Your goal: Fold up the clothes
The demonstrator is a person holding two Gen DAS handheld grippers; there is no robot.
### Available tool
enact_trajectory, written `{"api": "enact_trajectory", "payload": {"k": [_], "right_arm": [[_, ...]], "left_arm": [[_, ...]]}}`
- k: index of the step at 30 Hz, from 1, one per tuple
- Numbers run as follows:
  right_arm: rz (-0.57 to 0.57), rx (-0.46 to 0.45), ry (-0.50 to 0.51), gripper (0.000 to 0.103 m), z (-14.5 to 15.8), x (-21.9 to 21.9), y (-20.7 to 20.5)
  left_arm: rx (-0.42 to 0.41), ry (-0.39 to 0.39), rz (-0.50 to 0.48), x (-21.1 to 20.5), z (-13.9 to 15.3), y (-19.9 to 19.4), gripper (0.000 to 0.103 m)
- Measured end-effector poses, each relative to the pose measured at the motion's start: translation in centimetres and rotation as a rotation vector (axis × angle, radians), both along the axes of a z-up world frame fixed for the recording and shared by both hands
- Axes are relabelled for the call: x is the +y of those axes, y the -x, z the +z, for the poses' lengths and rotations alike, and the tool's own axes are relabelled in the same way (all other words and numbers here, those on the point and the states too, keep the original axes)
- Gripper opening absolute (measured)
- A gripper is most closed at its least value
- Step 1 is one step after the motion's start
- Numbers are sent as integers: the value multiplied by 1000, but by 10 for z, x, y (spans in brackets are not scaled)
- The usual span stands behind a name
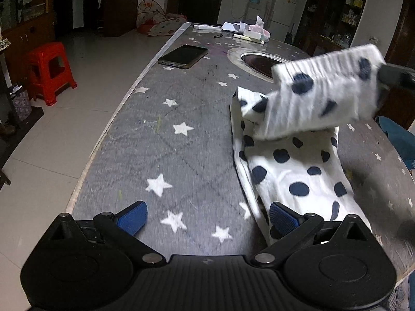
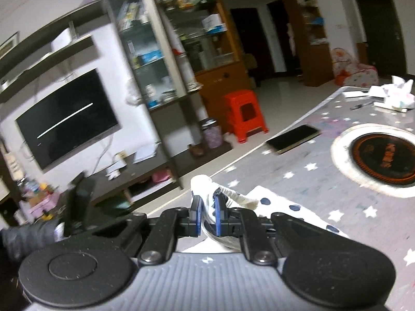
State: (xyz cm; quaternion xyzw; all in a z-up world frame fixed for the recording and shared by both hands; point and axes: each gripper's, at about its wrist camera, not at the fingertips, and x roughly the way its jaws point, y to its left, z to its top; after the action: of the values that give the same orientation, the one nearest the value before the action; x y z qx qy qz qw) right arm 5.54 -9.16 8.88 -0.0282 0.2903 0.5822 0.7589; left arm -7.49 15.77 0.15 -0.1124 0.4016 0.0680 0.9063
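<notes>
My right fingers (image 2: 207, 213) are pinched on the ribbed end of the spotted garment (image 1: 298, 176), lifting it over the part that lies flat on the worktop (image 1: 181, 142) so it can double over. My left fingers (image 1: 207, 217) stand wide apart, empty, low beside the near end, ready to steady it.

One spotted garment (image 1: 298, 171), one phone (image 1: 183, 56), one red stool (image 1: 50, 70) — and two grippers.

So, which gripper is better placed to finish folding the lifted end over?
Probably the right gripper: it is shut on the polka-dot garment's ribbed end and holds it raised over the rest. The left gripper is open, gripping nothing.
</notes>
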Motion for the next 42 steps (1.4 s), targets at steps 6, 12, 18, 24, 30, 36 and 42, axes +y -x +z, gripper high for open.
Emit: {"api": "enact_trajectory", "payload": {"k": [6,12,18,24,30,36,42], "right_arm": [[107,-45,38,9,-7,-9,51],[243,-189,167,10,-28,-17,95],[356,-253,243,9,-41,-24,125],[311,-217,241,15,-36,-25,121],[174,-155,185,43,-28,-10,93],[111,-53,240,49,-49,14,63],[144,53,207,50,-60,29,56]], "left_arm": [[-3,-7,33,8,-2,9,102],[-24,-25,90,24,6,19,102],[-72,-31,106,31,20,19,102],[-103,-35,80,23,29,17,102],[-129,-24,84,23,34,20,103],[-143,-25,85,25,38,23,103],[-154,-20,77,24,41,21,103]]}}
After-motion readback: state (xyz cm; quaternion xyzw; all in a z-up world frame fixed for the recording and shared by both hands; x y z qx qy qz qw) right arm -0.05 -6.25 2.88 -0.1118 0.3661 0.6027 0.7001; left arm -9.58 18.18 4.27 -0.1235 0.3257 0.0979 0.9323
